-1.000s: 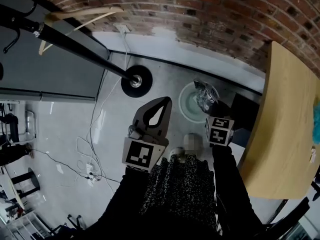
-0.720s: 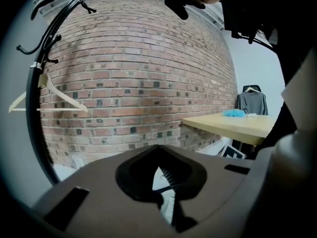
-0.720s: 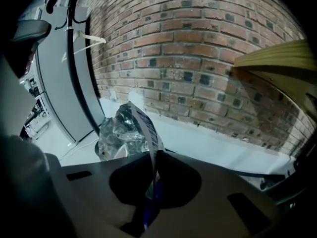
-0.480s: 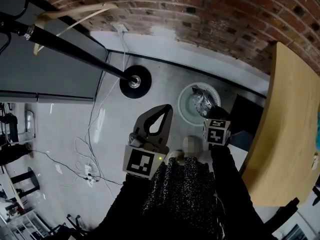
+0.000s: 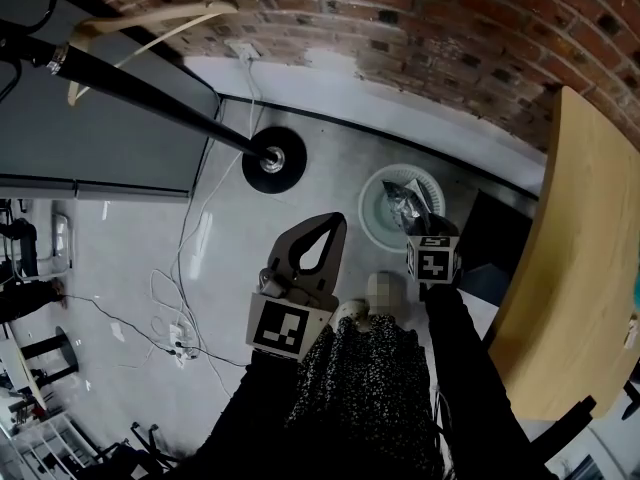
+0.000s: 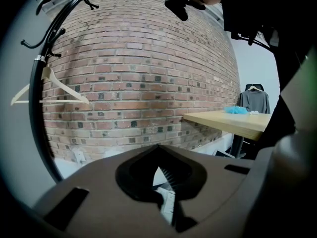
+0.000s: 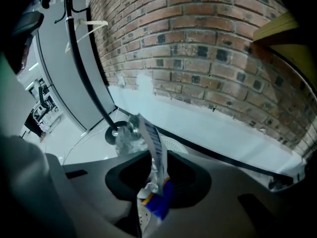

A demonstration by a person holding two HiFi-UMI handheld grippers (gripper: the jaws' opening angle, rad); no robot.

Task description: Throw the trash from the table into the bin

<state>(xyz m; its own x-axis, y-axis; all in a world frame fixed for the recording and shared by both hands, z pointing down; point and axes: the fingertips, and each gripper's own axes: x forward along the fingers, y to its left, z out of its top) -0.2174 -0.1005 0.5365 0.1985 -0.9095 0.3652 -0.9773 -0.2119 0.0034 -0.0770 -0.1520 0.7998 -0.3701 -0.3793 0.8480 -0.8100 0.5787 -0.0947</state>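
Your right gripper (image 7: 152, 195) has the job in hand. Its jaws have just been parting and now stand slightly released. The crinkled clear plastic wrapper with blue and white print (image 7: 150, 148) sits between them and has not yet dropped. The blue end of the wrapper lies down in the throat of the jaws. Its long axis runs straight out along them, and the crumpled clear end pokes beyond the tips.

Your left gripper (image 5: 333, 220) is clenched on nothing, its jaws meeting at the tips. It hangs to the side of your right one, over bare floor, and it has no part in this drop.

The round white bin (image 5: 366, 193) lies just past the right jaws, ahead of them and below. The free end of the wrapper points at its mouth, and from your head it shows against the bin's opening. Your right hand is clearly the nearer one to the bin. By my reading, the wrapper only needs to slip lengthwise out of the tips to land inside. It is light and springy and may cling to a pad, so a wider opening could be needed.

The pale wooden worktop (image 5: 580, 258) stands further off to the right of the right jaws. A fluffy blue scrap (image 6: 236, 110) lies on it, well away from both grippers.
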